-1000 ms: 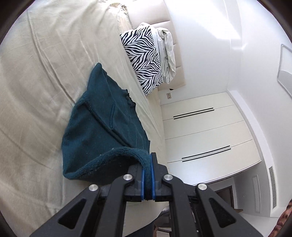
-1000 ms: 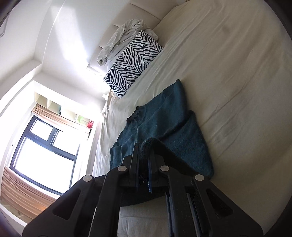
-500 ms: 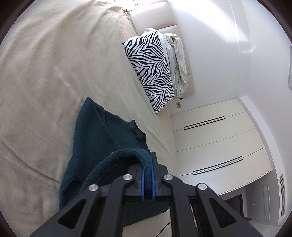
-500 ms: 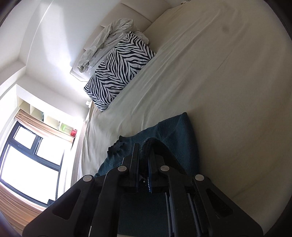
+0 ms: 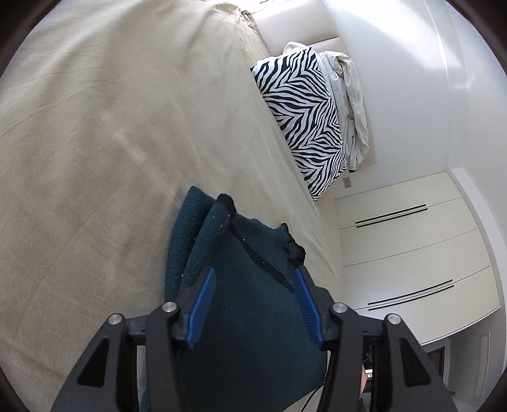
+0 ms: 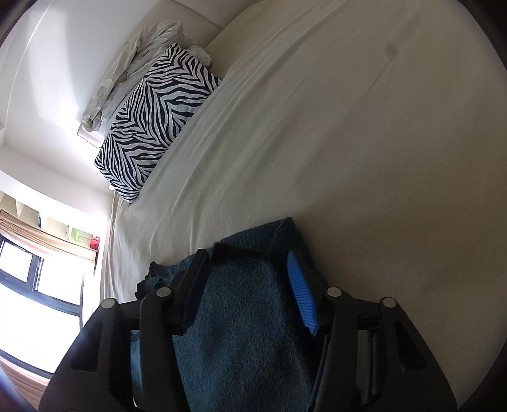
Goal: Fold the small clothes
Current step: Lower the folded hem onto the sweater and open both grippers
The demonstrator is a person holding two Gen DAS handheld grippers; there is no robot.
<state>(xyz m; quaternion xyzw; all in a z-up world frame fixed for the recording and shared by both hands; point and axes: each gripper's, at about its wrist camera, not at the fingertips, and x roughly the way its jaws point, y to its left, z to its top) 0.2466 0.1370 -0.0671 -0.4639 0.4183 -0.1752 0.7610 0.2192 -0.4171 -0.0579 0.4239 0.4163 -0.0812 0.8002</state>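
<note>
The left gripper [image 5: 253, 301], black with ribbed blue pads, hangs over the near edge of the bed with its jaws spread wide and nothing between them. Beneath it lies the dark teal knitted garment [image 5: 247, 285], folded over on itself on the beige bed sheet [image 5: 95, 142]; a cuffed sleeve end with a dark trim pokes up at the fold's far end. The cloth fills the gap between the pads, but neither pad pinches it.

Further along the bed, against the pale padded headboard [image 5: 294, 28], a black-and-white zebra-striped pillow [image 5: 304, 117] stands on edge, with a crumpled off-white cloth [image 5: 351, 104] bunched behind it. White cupboard doors with thin dark handles [image 5: 402, 247] line the wall beyond.

The right gripper [image 6: 250, 285] is likewise parted, its jaws standing either side of the garment's thick folded edge [image 6: 240, 317] without closing on it. From this side the sheet [image 6: 364, 142] stretches broad and lightly creased, the pillow [image 6: 152, 123] leans at the headboard, and a dark-framed bright window [image 6: 31, 301] sits at the lower left.
</note>
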